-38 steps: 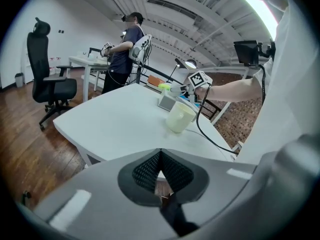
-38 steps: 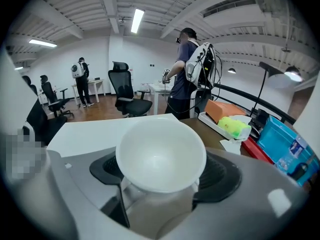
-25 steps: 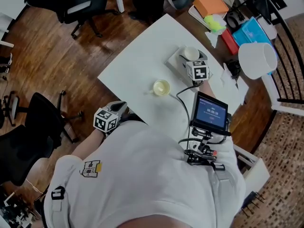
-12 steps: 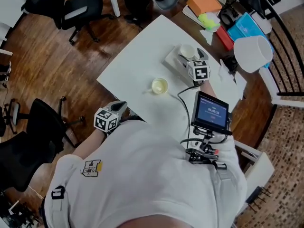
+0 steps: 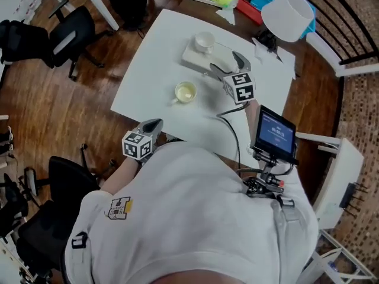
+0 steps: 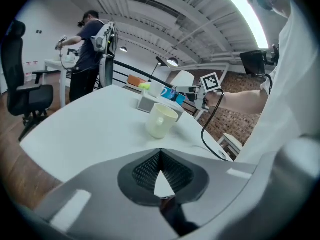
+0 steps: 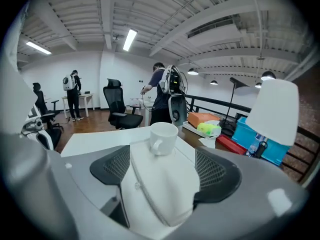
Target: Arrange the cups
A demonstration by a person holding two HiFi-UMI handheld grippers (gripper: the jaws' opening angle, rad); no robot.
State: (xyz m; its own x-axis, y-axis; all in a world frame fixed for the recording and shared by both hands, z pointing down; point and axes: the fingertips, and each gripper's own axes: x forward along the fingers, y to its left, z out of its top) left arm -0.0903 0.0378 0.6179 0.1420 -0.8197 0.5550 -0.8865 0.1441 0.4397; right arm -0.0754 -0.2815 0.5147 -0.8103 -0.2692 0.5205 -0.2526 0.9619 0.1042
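**Cups apart, both tools unloaded**

Right gripper [image 5: 228, 64]: jaws wide, just narrowed slightly, gripping nothing, above a flat white rectangular block [image 5: 195, 58] bearing a small white ceramic cup [image 5: 205, 41]. Left gripper [image 5: 151, 125]: closed, empty, at the white table [image 5: 148, 64] edge. Pale yellow mug [image 5: 185, 92] well apart on the tabletop. Likely hazard: an off-centre approach knocking the white cup off the block.

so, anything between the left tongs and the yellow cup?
Nothing visible. The left tongs are shut and empty; only bare white table lies between them and the yellow cup. The black cable runs off to the right of that line.
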